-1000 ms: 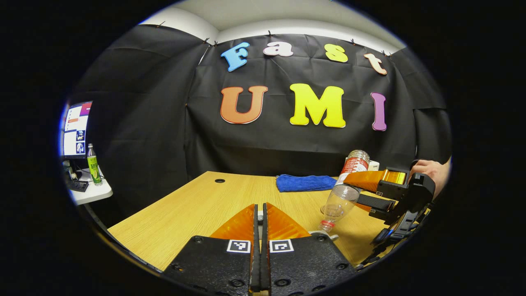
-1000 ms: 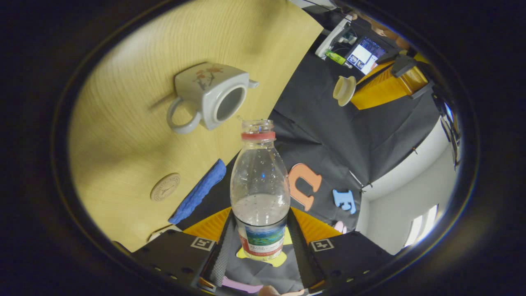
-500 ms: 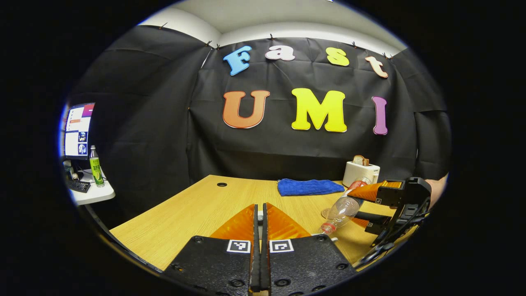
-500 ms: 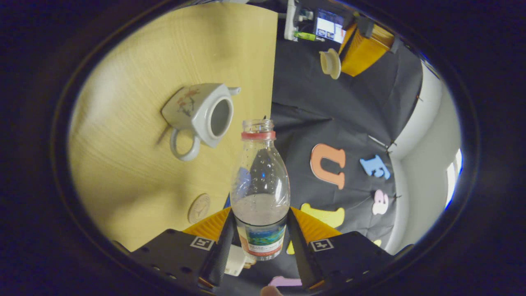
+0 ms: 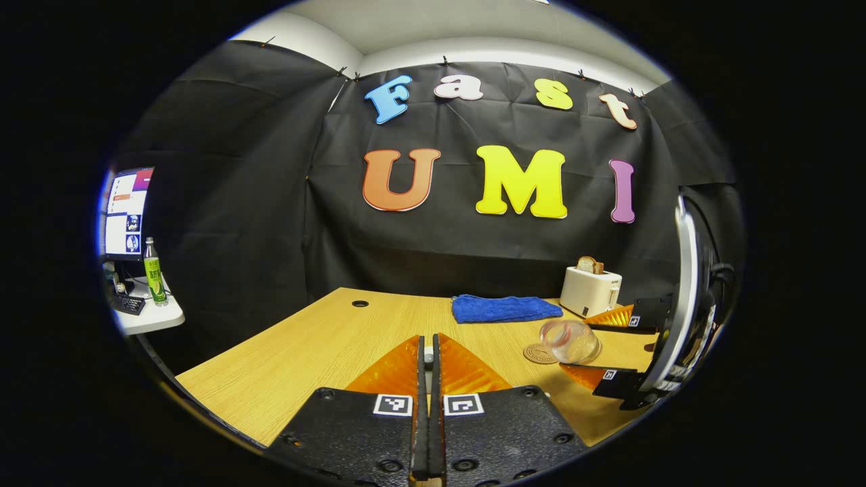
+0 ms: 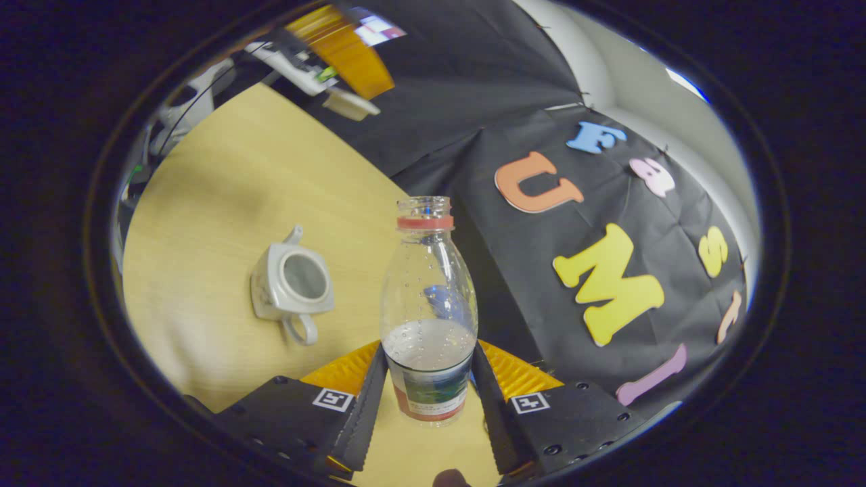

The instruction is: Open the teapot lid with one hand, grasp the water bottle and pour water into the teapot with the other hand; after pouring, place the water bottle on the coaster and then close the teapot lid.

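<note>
The right gripper (image 6: 427, 399) is squeezing the water bottle (image 6: 427, 318) with both fingers (image 6: 362, 412), one on each side. The bottle has no cap and a little water is sitting in the bottom. The teapot (image 6: 289, 283) is sitting on the wooden table (image 6: 223, 196) with its top open. In the left gripper view, the left gripper (image 5: 427, 406) is holding its fingers pressed together, and I cannot tell what is between them. Near the bottle, the round coaster (image 5: 539, 354) is lying on the table, with the blue cloth (image 5: 504, 308) and the toaster (image 5: 590, 291) farther back.
</note>
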The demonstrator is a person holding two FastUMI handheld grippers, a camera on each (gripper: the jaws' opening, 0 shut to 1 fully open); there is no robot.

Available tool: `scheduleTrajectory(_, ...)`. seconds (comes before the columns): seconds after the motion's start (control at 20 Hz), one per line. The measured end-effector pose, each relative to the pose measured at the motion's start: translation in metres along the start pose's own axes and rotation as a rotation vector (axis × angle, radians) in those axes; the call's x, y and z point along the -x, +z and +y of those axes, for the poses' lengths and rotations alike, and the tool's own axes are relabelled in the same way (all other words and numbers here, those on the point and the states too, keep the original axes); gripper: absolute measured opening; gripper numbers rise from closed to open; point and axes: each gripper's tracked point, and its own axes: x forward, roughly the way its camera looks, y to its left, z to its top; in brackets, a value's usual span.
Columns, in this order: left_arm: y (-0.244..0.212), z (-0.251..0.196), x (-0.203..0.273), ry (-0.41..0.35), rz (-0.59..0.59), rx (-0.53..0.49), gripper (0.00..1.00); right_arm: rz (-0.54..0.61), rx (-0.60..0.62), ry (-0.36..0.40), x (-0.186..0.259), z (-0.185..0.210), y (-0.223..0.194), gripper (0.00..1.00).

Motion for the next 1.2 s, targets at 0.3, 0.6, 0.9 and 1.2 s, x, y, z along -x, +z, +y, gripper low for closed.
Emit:
scheduleTrajectory(0.3, -0.007, -0.006, -0.006, -0.004, 0.016, -0.006, 0.03, -0.052, -0.487, -0.017, 0.006, -0.054, 0.016, 0.71)
scheduleTrajectory(0.6, -0.011, -0.011, -0.009, -0.014, 0.022, -0.014, 0.03, -0.115, -0.817, -0.061, -0.033, -0.109, 0.002, 0.69)
scheduleTrajectory(0.9, -0.015, -0.006, -0.011, 0.000, 0.031, -0.018, 0.03, -0.050, -0.909, -0.050, -0.085, -0.100, -0.031, 0.69)
scheduleTrajectory(1.2, -0.019, -0.002, -0.012, 0.010, 0.040, -0.020, 0.03, 0.026, -0.961, -0.034, -0.116, -0.078, -0.064, 0.69)
